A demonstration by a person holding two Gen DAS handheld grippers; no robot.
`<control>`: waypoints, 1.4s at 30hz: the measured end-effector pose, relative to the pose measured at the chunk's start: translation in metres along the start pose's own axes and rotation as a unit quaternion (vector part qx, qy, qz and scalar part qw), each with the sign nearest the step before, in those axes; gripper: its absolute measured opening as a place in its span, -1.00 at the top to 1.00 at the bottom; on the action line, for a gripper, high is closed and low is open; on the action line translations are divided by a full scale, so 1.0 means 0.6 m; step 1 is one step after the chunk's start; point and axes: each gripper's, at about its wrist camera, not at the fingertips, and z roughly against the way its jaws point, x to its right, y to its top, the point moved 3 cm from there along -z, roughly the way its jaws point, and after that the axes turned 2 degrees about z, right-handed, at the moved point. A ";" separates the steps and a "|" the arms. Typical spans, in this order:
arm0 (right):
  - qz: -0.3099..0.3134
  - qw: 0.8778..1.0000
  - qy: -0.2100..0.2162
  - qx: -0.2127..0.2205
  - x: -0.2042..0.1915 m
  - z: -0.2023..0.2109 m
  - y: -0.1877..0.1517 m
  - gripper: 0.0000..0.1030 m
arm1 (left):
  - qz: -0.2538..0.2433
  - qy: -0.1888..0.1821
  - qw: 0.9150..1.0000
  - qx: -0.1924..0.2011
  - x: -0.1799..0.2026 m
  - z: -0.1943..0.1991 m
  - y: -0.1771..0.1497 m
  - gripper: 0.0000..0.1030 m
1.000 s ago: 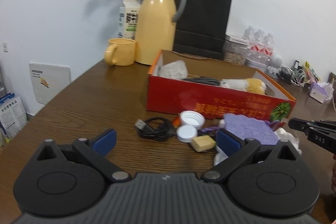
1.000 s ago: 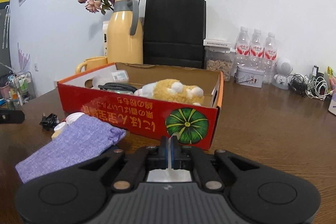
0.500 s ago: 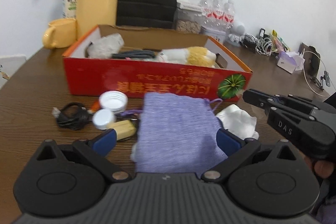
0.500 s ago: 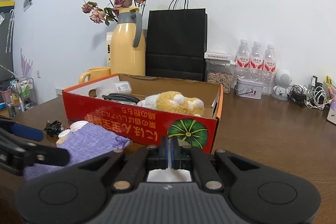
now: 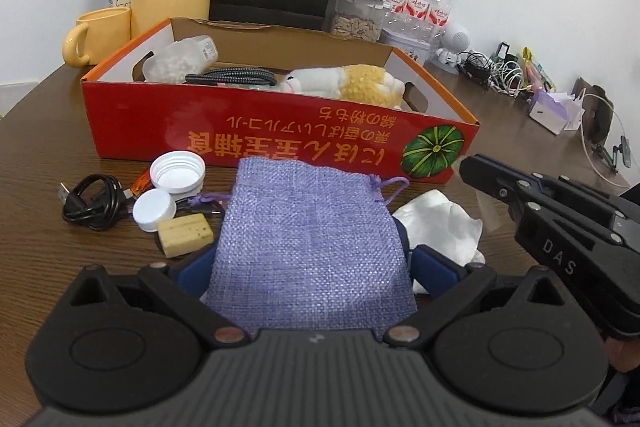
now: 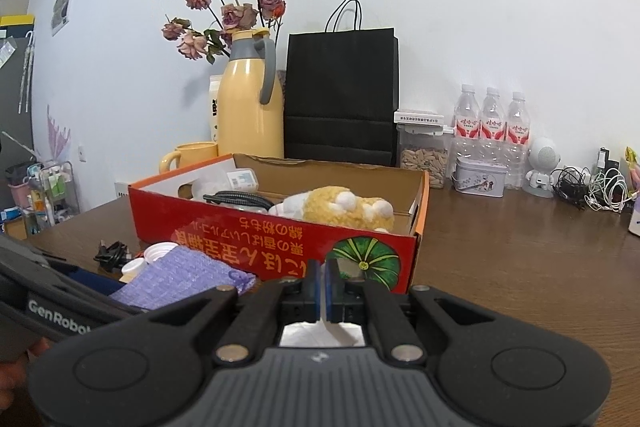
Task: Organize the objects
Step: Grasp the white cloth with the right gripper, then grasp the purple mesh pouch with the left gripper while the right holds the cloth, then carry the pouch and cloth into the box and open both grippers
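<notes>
We straddle the purple pouch (image 5: 312, 243) before the red box (image 5: 248, 131) with our left gripper (image 5: 312, 267) spread wide; squeeze mid-cloth. Our right gripper (image 6: 323, 291) is closed, seemingly pinching white tissue (image 6: 320, 334).

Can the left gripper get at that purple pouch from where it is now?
Probably yes. The left gripper is open, its blue fingers either side of the purple pouch, which lies flat on the table with nothing on top.
</notes>
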 end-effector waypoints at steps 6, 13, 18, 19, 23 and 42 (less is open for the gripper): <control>-0.001 1.000 0.001 0.001 0.000 0.001 0.000 0.96 | 0.006 -0.013 1.000 0.012 -0.003 0.012 -0.001 -0.49; 0.000 1.000 0.000 0.001 0.000 0.000 0.000 0.96 | 0.006 -0.020 0.999 0.027 -0.004 0.029 -0.002 0.00; 0.000 1.000 0.000 0.000 0.000 0.000 0.000 0.96 | 0.008 -0.026 0.999 0.033 -0.009 0.040 0.001 0.43; 0.001 1.000 0.000 0.000 0.000 0.001 0.000 0.96 | 0.009 -0.029 0.999 0.034 -0.010 0.042 0.002 0.57; 0.001 1.000 0.000 0.000 -0.001 0.000 0.000 0.96 | 0.010 -0.038 0.998 0.040 -0.012 0.052 0.005 0.70; 0.036 0.999 0.004 0.011 -0.020 0.006 0.009 0.97 | -0.005 -0.028 0.995 0.101 -0.033 0.098 0.063 0.71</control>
